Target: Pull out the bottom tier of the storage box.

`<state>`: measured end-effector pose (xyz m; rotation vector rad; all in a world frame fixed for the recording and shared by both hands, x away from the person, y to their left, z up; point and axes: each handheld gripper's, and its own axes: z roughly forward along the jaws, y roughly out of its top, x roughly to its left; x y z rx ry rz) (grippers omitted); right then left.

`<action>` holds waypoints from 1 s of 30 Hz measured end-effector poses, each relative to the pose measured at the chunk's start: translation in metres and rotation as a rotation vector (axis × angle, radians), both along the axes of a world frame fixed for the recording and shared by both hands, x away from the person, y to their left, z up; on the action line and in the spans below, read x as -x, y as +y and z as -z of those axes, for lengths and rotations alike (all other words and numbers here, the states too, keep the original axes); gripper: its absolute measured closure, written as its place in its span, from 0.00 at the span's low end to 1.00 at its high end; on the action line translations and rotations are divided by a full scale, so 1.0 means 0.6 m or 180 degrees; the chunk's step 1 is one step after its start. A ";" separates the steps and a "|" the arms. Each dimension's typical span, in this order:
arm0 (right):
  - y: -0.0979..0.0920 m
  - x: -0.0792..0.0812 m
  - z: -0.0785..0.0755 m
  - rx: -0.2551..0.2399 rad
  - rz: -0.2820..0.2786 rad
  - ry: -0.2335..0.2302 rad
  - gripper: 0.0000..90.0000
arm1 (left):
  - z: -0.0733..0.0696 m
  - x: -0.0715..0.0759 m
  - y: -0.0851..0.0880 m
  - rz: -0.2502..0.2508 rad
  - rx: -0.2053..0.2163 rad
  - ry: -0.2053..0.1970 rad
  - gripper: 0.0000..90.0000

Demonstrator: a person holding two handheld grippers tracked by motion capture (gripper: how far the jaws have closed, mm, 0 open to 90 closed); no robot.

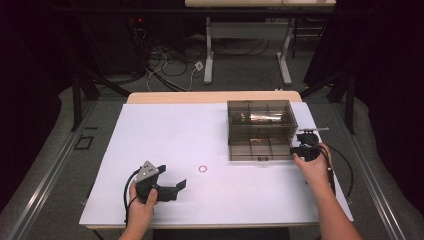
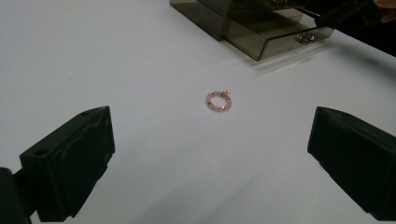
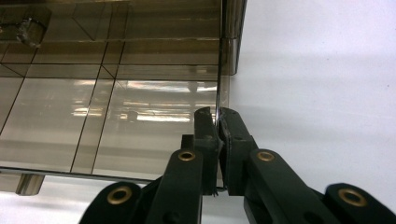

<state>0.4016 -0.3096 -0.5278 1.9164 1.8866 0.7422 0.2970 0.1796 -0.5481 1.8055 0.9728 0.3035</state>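
- Cables point(image 1: 170, 67) sprawl on the floor past the desk's point(image 1: 165, 130) far edge, at top of frame.
- White desk, dark room.
- Right tool point(image 3: 217, 122) is clamped on the smoky drawer box's point(image 1: 260, 131) thin side wall, right of centre.
- Left tool point(image 1: 175, 179) gapes, lower left; bead ring point(image 2: 218, 101) lies untouched ahead, between its jaws' line.
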 end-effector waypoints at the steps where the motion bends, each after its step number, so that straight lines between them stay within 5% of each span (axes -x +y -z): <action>1: -0.001 0.001 0.000 -0.0018 -0.0016 0.0015 0.97 | 0.000 0.000 0.000 0.0010 -0.0011 -0.0009 0.01; 30: -0.008 0.002 0.007 -0.0061 -0.0081 0.0112 0.96 | 0.000 -0.001 -0.001 0.0005 -0.0009 -0.0007 0.01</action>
